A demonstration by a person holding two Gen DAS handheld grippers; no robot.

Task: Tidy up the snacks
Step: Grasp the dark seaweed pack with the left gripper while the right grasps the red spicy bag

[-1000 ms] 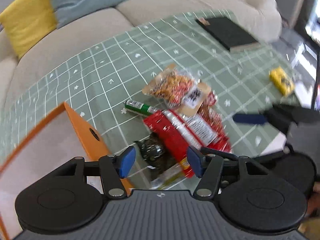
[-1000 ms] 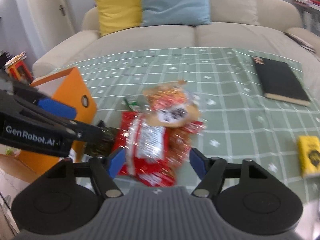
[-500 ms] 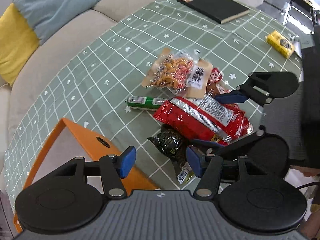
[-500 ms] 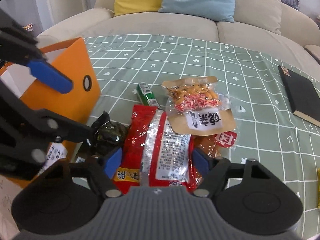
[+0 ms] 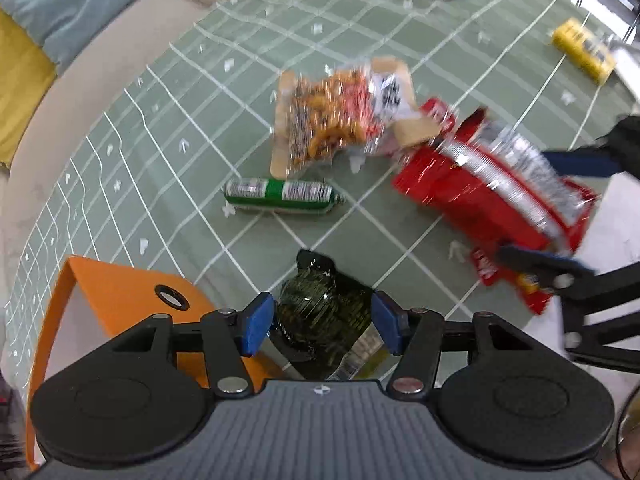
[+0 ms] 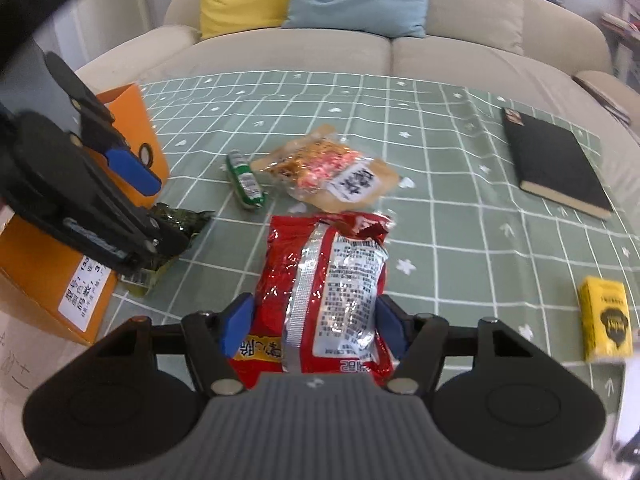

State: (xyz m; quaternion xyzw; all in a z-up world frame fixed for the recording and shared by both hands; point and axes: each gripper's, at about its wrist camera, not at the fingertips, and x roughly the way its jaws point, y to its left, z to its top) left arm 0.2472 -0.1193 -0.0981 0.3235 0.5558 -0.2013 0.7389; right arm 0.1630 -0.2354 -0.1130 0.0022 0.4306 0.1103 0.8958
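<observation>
My left gripper (image 5: 322, 326) is open, its blue pads on either side of a dark green snack pouch (image 5: 324, 312) beside the orange box (image 5: 116, 296). My right gripper (image 6: 314, 328) is open around the near end of a red snack bag (image 6: 324, 280), pads close to its sides. A clear bag of orange snacks (image 6: 332, 172) and a green wrapped stick (image 6: 246, 180) lie farther out on the green checked tablecloth (image 6: 460, 208). The left gripper (image 6: 132, 168) shows at the left in the right wrist view, over the dark pouch (image 6: 180, 220).
A black notebook (image 6: 556, 160) lies at the far right. A yellow packet (image 6: 606, 322) lies near the right front edge. A beige sofa (image 6: 440, 52) with yellow and blue cushions stands behind the table. The orange box (image 6: 132, 120) stands at the left edge.
Both grippers have dropped lower and closer. The left now straddles the dark pouch. The right now straddles the red bag, which has slid apart from the orange snack bag.
</observation>
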